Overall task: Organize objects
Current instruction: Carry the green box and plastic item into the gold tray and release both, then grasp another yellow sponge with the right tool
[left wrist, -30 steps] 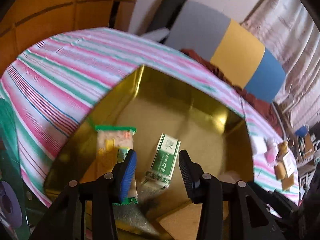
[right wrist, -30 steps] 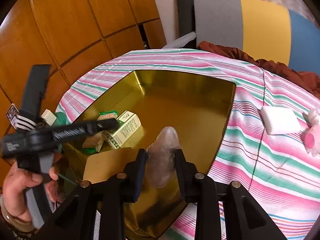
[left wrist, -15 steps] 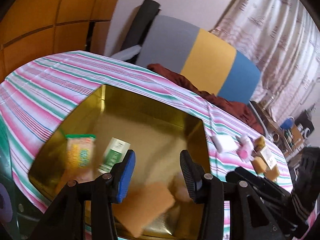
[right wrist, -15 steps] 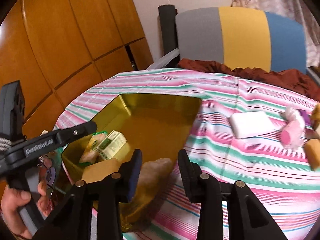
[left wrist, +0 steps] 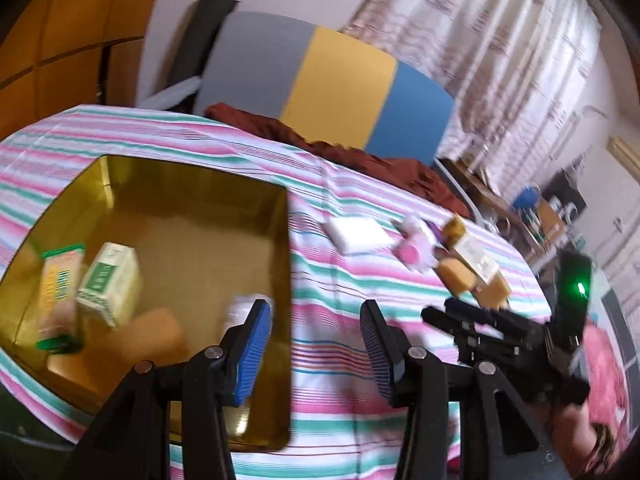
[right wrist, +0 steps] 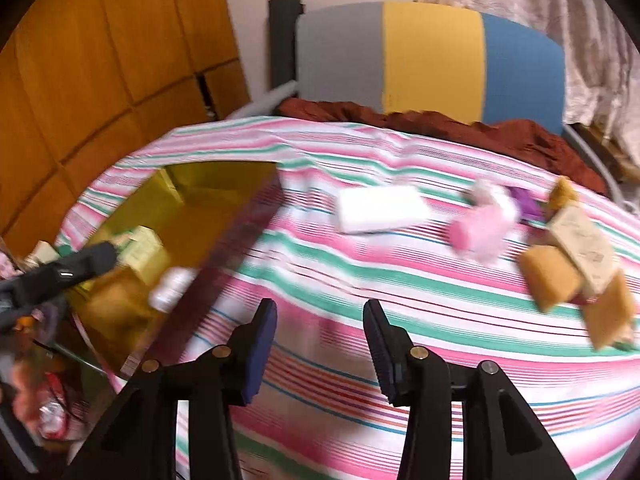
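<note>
A gold tin (left wrist: pixel 192 188) stands at the left on the striped cloth. It holds a green-white carton (left wrist: pixel 110 284), a snack packet (left wrist: pixel 56 292), a tan sponge (left wrist: pixel 148 332) and a clear wrapped lump (right wrist: pixel 172 284). My left gripper (left wrist: pixel 314 320) hangs open over the tin's right edge with nothing between its pads. My right gripper (right wrist: pixel 320 312) is over bare cloth, and its jaws are opening with nothing between them. Farther right lie a white block (right wrist: pixel 380 208), a pink fluffy thing (right wrist: pixel 480 228), tan sponges (right wrist: pixel 548 272) and a labelled box (right wrist: pixel 580 248).
A chair back in grey, yellow and blue (right wrist: pixel 432 60) with a dark red cloth (right wrist: pixel 460 128) stands behind the table. Wooden panels (right wrist: pixel 100 60) rise at the left. A person's hand (left wrist: pixel 576 440) holds the right gripper's handle. Both views are blurred by motion.
Both grippers have swung right, from above the tin toward the striped cloth. The right gripper has let go of the clear wrapped lump, which now lies in the tin.
</note>
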